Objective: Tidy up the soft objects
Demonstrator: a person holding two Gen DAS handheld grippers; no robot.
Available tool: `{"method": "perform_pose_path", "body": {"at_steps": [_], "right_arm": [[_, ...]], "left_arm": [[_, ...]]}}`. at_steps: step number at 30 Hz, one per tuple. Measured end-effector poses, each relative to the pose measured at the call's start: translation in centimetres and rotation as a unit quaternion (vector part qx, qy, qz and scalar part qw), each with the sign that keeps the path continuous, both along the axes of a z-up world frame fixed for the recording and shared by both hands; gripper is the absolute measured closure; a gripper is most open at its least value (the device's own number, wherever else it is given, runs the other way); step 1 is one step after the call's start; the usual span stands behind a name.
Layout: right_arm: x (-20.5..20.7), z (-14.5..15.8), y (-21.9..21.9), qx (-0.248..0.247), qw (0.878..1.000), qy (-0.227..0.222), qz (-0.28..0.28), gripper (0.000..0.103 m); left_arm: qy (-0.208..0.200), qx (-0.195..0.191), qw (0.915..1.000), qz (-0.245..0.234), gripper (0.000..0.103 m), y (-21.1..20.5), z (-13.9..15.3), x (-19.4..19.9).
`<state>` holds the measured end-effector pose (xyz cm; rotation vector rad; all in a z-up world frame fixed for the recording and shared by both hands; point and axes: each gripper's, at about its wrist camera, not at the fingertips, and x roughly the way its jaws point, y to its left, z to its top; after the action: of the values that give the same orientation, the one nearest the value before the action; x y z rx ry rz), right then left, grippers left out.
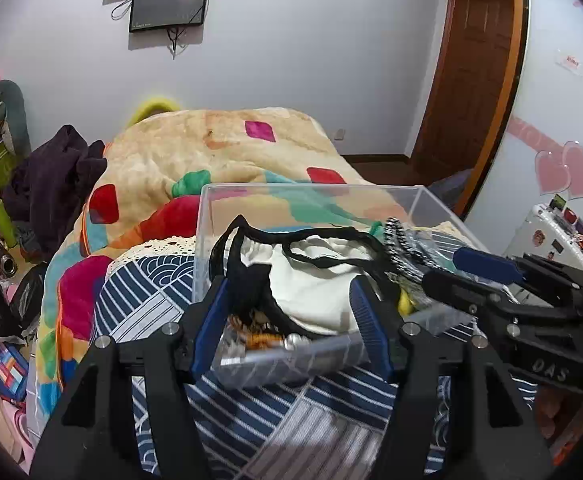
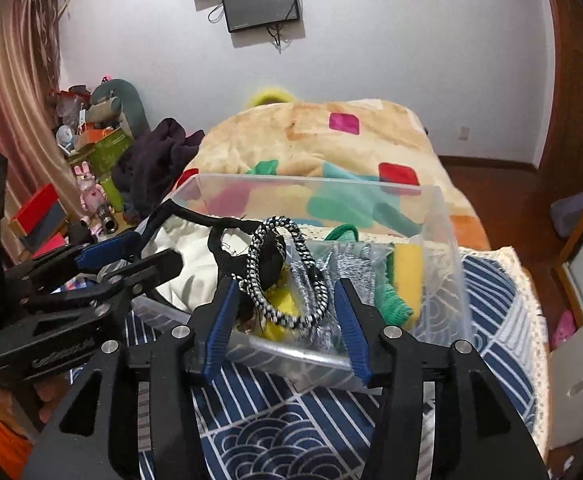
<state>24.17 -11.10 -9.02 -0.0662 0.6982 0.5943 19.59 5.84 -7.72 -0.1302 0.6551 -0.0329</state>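
A clear plastic bin (image 1: 311,190) (image 2: 447,240) stands on a blue-and-white patterned cloth. In it lie a white garment with black trim (image 1: 311,284) (image 2: 187,256), a black-and-white braided cord (image 2: 287,276), grey fabric (image 2: 347,268), a green cloth (image 2: 391,300) and a yellow sponge (image 2: 407,276). My left gripper (image 1: 289,320) is open at the bin's near rim, its fingers either side of the white garment. My right gripper (image 2: 287,324) is open at the near rim, around the cord. Each gripper shows in the other's view, the right one (image 1: 467,268) and the left one (image 2: 131,256).
The bin stands at the foot of a bed with a colourful blanket (image 1: 219,148). A dark garment (image 1: 55,184) and toys (image 2: 91,196) pile up at the left. A wooden door (image 1: 475,72) is at the right. Screens (image 1: 167,4) hang on the far wall.
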Motion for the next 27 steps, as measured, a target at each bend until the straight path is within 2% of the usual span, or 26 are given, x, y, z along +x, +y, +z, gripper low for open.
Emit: {"method": "perform_pose_path", "body": {"at_steps": [5,13,15,19,22,24,26,27], "right_arm": [[-0.9,1.1,-0.8,0.004,1.000,-0.019,-0.002,0.056],[-4.1,5.6,-2.8,0.047,0.995,-0.083,0.003,0.056],[-4.9,6.5,-3.2,0.058,0.994,-0.094,0.005,0.054],[-7.1,7.8,-4.1,0.080,0.989,-0.128,0.004,0.042],[-8.4,8.1,-4.7,0.096,0.985,-0.141,0.006,0.039],[-9.0,8.1,-5.0,0.104,0.984,-0.147,0.007,0.032],[-9.9,8.1,-5.3,0.111,0.980,-0.163,-0.001,0.020],[-10.3,8.1,-5.4,0.112,0.979,-0.171,-0.005,0.018]], "left_arm": [[-0.015,-0.013,0.9998,-0.005,0.042,0.3,1.8,-2.1],[-0.104,-0.005,0.9946,0.000,0.041,-0.5,7.2,-7.5],[-0.118,-0.002,0.9930,-0.001,0.037,-0.9,8.0,-8.7],[-0.144,0.012,0.9895,-0.001,0.028,-1.8,8.8,-11.3],[-0.154,0.010,0.9880,0.004,0.020,-2.2,8.9,-13.0],[-0.161,0.008,0.9869,0.005,0.016,-2.4,8.9,-14.0],[-0.169,0.008,0.9855,0.009,0.008,-2.6,9.0,-14.9],[-0.174,0.008,0.9847,0.010,0.004,-2.8,9.0,-15.4]]}}
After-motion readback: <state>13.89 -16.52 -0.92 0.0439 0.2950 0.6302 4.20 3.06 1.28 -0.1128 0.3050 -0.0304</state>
